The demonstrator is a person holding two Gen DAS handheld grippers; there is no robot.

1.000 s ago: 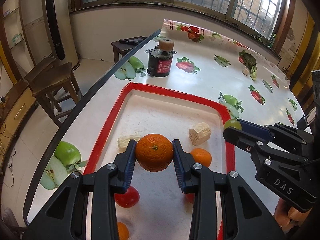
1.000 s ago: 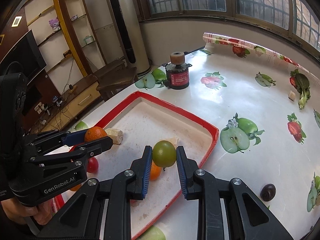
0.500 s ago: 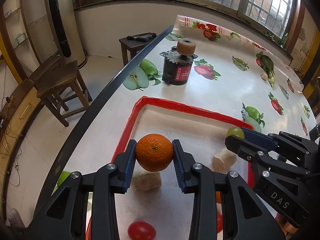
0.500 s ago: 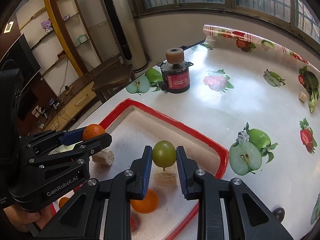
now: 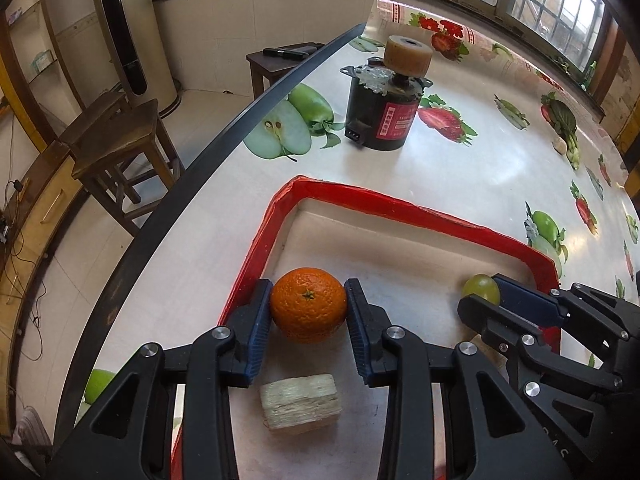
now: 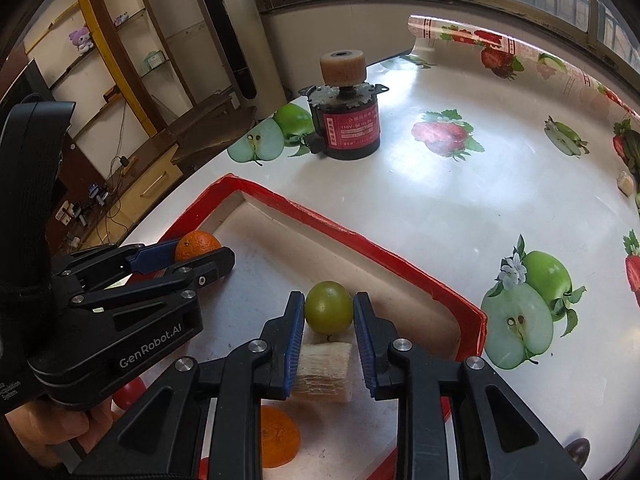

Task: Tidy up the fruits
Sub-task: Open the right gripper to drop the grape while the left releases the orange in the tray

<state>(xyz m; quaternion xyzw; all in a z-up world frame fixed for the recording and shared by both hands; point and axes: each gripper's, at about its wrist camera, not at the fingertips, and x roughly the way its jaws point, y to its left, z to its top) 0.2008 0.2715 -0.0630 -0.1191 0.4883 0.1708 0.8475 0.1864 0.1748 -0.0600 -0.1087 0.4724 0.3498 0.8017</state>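
Note:
My left gripper (image 5: 308, 297) is shut on an orange (image 5: 308, 305), held low over the far left corner of the red-rimmed tray (image 5: 360, 196). My right gripper (image 6: 329, 302) is shut on a small green round fruit (image 6: 329, 308) over the tray's far right part, just inside the red rim (image 6: 360, 236). In the left wrist view the right gripper (image 5: 486, 296) with the green fruit (image 5: 479, 290) shows at the right. The right wrist view has the left gripper (image 6: 192, 254) and its orange (image 6: 196, 244) at the left.
Pale wood-like blocks (image 5: 301, 404) (image 6: 324, 372) lie in the tray under the grippers, with another orange (image 6: 278, 438) and a red fruit (image 6: 128, 394). A black motor (image 5: 384, 120) stands beyond the tray. A dark round thing (image 6: 576, 450) lies on the tablecloth. Stools (image 5: 120, 152) stand past the table edge.
Both grippers moved forward toward the tray's far end and lower, each still holding its fruit. The blocks and loose fruits slid toward the bottom of both views.

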